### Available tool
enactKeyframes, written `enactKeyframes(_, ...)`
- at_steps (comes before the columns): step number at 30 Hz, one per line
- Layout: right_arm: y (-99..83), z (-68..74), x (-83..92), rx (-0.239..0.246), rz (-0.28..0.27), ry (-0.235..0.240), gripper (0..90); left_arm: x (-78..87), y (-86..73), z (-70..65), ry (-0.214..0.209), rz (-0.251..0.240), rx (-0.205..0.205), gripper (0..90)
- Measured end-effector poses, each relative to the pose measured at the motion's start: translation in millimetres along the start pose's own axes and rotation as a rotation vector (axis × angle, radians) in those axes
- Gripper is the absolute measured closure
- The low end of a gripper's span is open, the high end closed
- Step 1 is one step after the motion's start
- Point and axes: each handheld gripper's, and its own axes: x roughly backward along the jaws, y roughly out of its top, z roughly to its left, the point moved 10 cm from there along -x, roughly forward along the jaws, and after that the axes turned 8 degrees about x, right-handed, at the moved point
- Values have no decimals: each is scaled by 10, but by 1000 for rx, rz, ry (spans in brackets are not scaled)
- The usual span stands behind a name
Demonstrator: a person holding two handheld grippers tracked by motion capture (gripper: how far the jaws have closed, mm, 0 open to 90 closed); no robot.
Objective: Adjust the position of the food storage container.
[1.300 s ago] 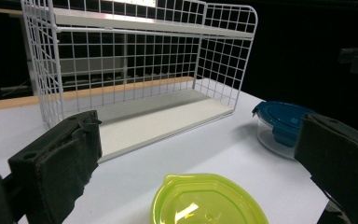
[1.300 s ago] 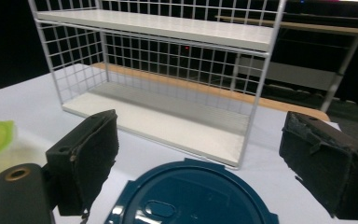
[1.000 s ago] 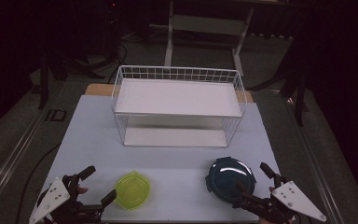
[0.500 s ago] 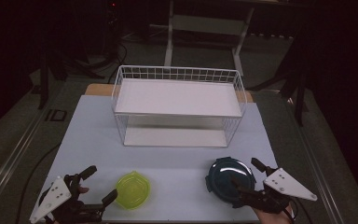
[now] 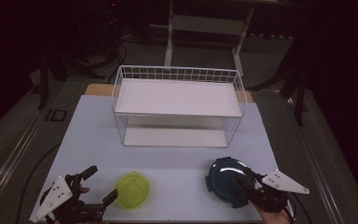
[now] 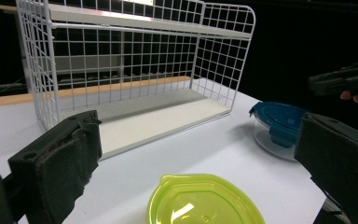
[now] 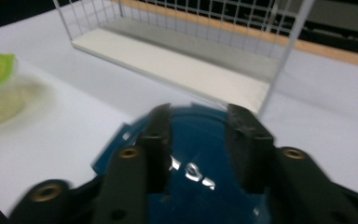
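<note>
High view — yellow-green lidded container, blue lidded container — contents unclear.

Glossy blue plastic lid, translucent green plastic lid, white wire rack, matt table

No readable text, labels, brands or numbers anywhere; containers, rack and table surfaces all plain.
</note>
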Motion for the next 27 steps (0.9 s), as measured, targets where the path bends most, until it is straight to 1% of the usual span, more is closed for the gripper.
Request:
enactKeyframes(1,-34,-33,4,-9,5,-4,684,0,1,-3,0,-1,1,2)
enactKeyframes(2,-82,-77,9,-10,17,-16,703,-1,2,-5,-1,-1,1,2)
enactKeyframes(4,-144,-136,12,-20,31,-25,732,-3,2,-6,-2,-2,2,2)
enactKeyframes(5,-222,-225,14,-23,50,-42,755,-4,0,-5,-2,-1,1,2)
enactKeyframes(6,-222,-225,14,-23,50,-42,755,-4,-2,-5,-1,0,3,2)
enactKeyframes(7,-281,-306,19,-33,62,-54,784,-5,-3,-4,-1,1,3,2)
enactKeyframes(8,-281,-306,19,-33,62,-54,784,-5,-3,-4,-1,1,3,2)
enactKeyframes(11,-371,-421,19,-35,86,-79,828,-6,-6,-2,-1,2,3,2)
enactKeyframes(12,-441,-491,12,-39,107,-89,860,-6,-7,-1,0,3,1,2)
enactKeyframes(13,-441,-491,12,-39,107,-89,860,-6,-7,1,0,3,1,2)
enactKeyframes(15,-510,-562,-2,-41,126,-101,877,-7,-4,3,1,1,4,2)
enactKeyframes(18,-602,-675,-39,-61,149,-116,896,-7,-2,5,-1,0,5,2)
enactKeyframes(19,-602,-675,-39,-61,149,-116,896,-7,-2,5,-1,0,5,2)
enactKeyframes(20,-631,-705,-57,-69,156,-113,897,-9,-2,5,0,0,6,2)
enactKeyframes(21,-694,-750,-89,-66,181,-118,898,-11,-4,4,0,1,6,2)
enactKeyframes(22,-714,-756,-102,-75,186,-116,898,-12,-6,3,-1,2,6,2)
enactKeyframes(23,-775,-759,-124,-83,203,-105,898,-13,-9,2,0,3,6,2)
enactKeyframes(27,-841,-736,-137,-97,216,-90,899,-18,-12,0,-1,4,7,2)
